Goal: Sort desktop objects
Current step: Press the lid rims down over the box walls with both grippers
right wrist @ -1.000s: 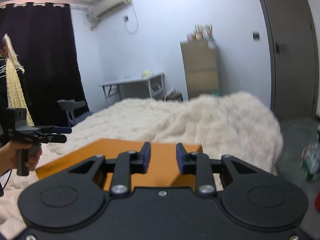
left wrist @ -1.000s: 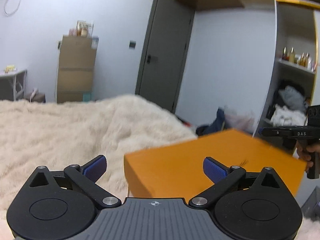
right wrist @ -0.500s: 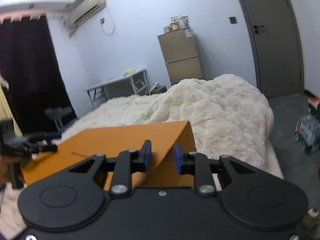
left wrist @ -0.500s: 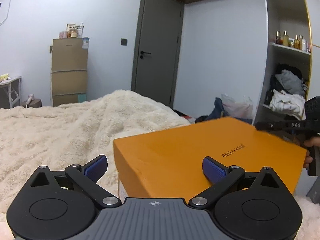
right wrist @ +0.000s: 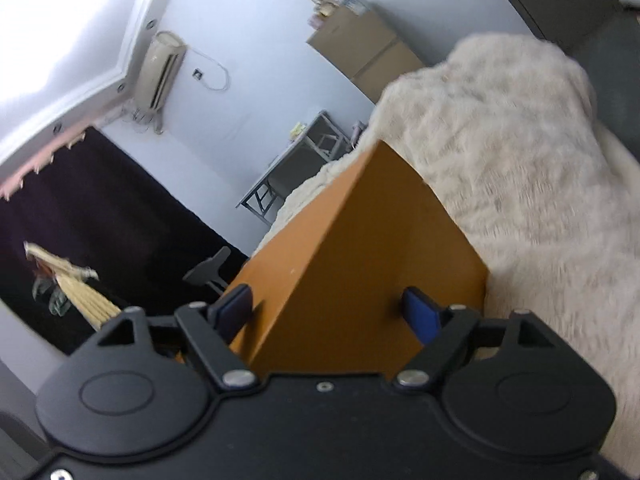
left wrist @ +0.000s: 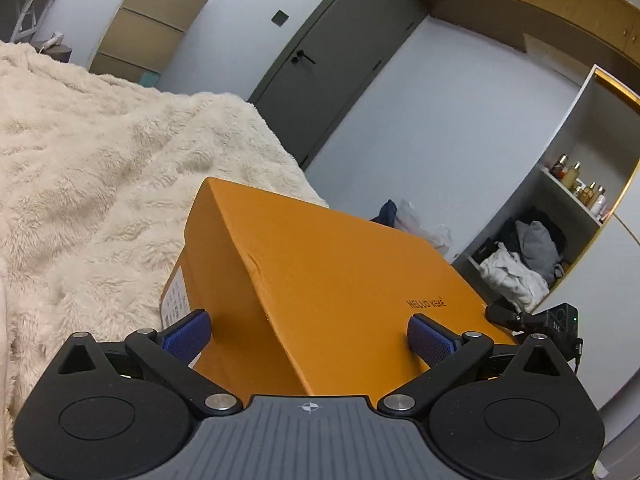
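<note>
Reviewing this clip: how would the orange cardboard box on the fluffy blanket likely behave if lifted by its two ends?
The orange cardboard box looks stiff: flat faces, sharp edges. A small dent on one edge suggests thin board that could buckle under a hard squeeze. Its smooth faces may slip between the left tool and right tool, both open astride corners. The cream fluffy blanket is soft, so pushing may tip it, not slide it.

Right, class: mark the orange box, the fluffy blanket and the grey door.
orange box (left wrist: 340, 280), left wrist view, on its broad top face
fluffy blanket (left wrist: 100, 152), left wrist view, on the pile left of the box
grey door (left wrist: 332, 64), left wrist view, on its middle panel
</note>
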Demonstrator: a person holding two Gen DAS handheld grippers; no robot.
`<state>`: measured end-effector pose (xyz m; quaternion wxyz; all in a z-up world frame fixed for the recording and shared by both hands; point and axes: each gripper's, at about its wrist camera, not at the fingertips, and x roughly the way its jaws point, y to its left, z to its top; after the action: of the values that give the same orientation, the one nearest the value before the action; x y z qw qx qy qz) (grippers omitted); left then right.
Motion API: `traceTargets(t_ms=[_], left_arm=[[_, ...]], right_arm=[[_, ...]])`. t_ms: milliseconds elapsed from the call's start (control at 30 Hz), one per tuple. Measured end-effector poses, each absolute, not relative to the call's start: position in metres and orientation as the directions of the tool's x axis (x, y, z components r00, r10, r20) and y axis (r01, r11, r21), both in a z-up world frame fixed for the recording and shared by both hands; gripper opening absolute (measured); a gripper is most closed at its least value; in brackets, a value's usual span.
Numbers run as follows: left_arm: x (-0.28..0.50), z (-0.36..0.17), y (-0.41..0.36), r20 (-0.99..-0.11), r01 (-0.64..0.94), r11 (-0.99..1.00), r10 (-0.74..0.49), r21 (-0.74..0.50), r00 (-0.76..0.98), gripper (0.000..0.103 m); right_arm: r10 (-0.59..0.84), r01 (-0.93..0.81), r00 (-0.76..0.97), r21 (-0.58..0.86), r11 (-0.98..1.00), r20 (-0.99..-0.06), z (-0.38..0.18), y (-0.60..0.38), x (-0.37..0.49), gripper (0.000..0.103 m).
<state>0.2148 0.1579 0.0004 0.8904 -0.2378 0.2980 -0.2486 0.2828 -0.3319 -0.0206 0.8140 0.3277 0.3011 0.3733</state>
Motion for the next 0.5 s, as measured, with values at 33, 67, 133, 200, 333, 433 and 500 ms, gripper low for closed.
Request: traceTargets(t_ms=[33,67,133,200,333,433,500], left_arm=[[0.214,0.003,0.158,-0.406,0.297,0.758,-0.586,-0.581,0.701,0.102],[0.214,0.005,0.158,-0.395,0.294,0.751,-0.588,-0.592,0.706,0.101],[0.209,0.015,0.161,-0.352,0.306,0.733,-0.593,-0.607,0.724,0.101],[0.204,0.027,0.164,-0.315,0.324,0.724,-0.596,-0.609,0.738,0.101],[0.205,0.037,0.156,-0.339,0.330,0.747,-0.587,-0.577,0.735,0.101],[0.206,0.039,0.153,-0.335,0.317,0.746,-0.579,-0.586,0.743,0.101],[0.206,0.041,0.152,-0.332,0.305,0.742,-0.575,-0.597,0.748,0.101]], right_arm=[[0.804,-0.407,0.543,0.761,0.505,-0.242,-0.020,-0.333,0.283,0.068],[0.803,-0.404,0.547,0.764,0.503,-0.239,-0.019,-0.334,0.284,0.066],[0.802,-0.405,0.550,0.764,0.502,-0.234,-0.018,-0.334,0.285,0.065],[0.801,-0.409,0.551,0.762,0.502,-0.232,-0.019,-0.335,0.283,0.065],[0.800,-0.401,0.559,0.775,0.489,-0.216,-0.021,-0.337,0.282,0.064],[0.800,-0.399,0.565,0.782,0.479,-0.202,-0.023,-0.339,0.279,0.064],[0.800,-0.401,0.568,0.783,0.475,-0.193,-0.025,-0.340,0.278,0.064]])
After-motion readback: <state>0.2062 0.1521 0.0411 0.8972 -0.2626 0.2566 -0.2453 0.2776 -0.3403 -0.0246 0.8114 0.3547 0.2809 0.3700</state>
